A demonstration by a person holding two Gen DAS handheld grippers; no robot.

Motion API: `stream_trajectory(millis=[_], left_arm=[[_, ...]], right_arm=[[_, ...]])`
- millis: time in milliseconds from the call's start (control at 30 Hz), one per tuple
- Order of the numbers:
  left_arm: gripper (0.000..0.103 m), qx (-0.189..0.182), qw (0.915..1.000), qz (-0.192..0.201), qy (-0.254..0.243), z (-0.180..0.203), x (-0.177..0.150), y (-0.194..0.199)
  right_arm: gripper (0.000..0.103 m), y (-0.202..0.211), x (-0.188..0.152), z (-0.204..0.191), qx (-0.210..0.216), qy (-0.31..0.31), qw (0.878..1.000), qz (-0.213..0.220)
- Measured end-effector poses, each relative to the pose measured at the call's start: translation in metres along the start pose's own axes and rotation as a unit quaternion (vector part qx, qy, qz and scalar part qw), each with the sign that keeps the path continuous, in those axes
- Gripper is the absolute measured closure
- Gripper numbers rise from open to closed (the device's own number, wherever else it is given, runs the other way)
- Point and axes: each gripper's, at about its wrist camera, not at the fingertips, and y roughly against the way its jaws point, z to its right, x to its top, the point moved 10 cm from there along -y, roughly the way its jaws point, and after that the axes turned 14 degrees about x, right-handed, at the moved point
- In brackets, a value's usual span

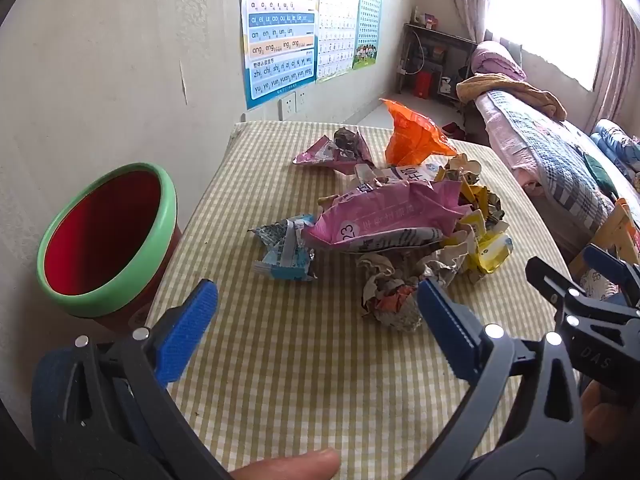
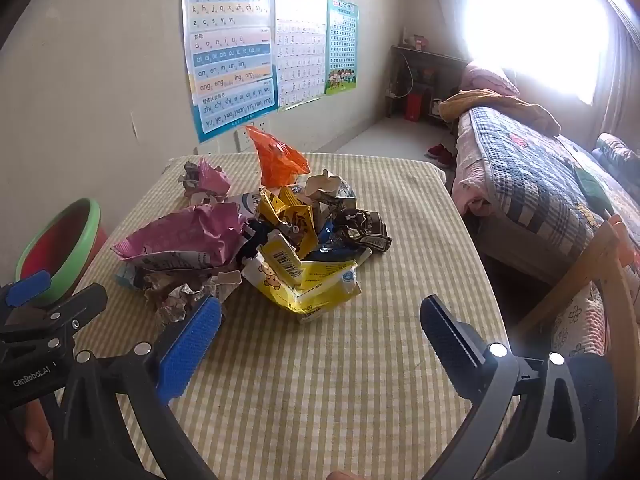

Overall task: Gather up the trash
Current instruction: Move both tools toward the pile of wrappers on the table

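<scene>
Left tool (image 1: 318, 322) hangs low over the near part of the worktop (image 1: 304, 380), blue pads wide apart, nothing btwn them. Its right pad sits just beside a crumpled brown paper wad (image 1: 394, 298), maybe touching; fisheye edge makes that hard to call. Right tool (image 2: 320, 328) is likewise spread apart w/ nothing in it, over bare checked cloth, its left pad near the same wad (image 2: 180, 300). Each tool shows at the side of the other's view.

Trash sits in one pile mid-worktop. Nearest on the right-wrist side: yellow pack (image 2: 308, 284) w/ a barcode and bear print. Left of it, big pink bag (image 1: 384, 220), w/ a blue-white wrapper (image 1: 284, 252) just beside it toward the bin. Dark brown wrapper (image 2: 364, 228) lies on the pile's right side. Further back, a 2nd pink wrapper (image 1: 332, 152) lies a bit apart from the pile, and an orange bag (image 1: 416, 134) stands up at the far end.

Bin (image 1: 106, 236), red w/ green rim, stands at the worktop's left edge by the wall, tilted-looking in the lens, well left of the pile.

Beyond: posters (image 1: 280, 28) on the wall, bed (image 2: 540, 184) at right, bright window (image 2: 536, 28).
</scene>
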Motion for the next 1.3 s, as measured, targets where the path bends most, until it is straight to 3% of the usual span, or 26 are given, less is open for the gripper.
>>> stream_trajectory(millis=[1300], left_arm=[[0.005, 0.001, 0.9999, -0.007, 0.012, -0.0067, 0.0008, -0.0025]], right_arm=[[0.007, -0.0069, -0.0051, 0.0055, -0.007, 0.003, 1.000, -0.010]])
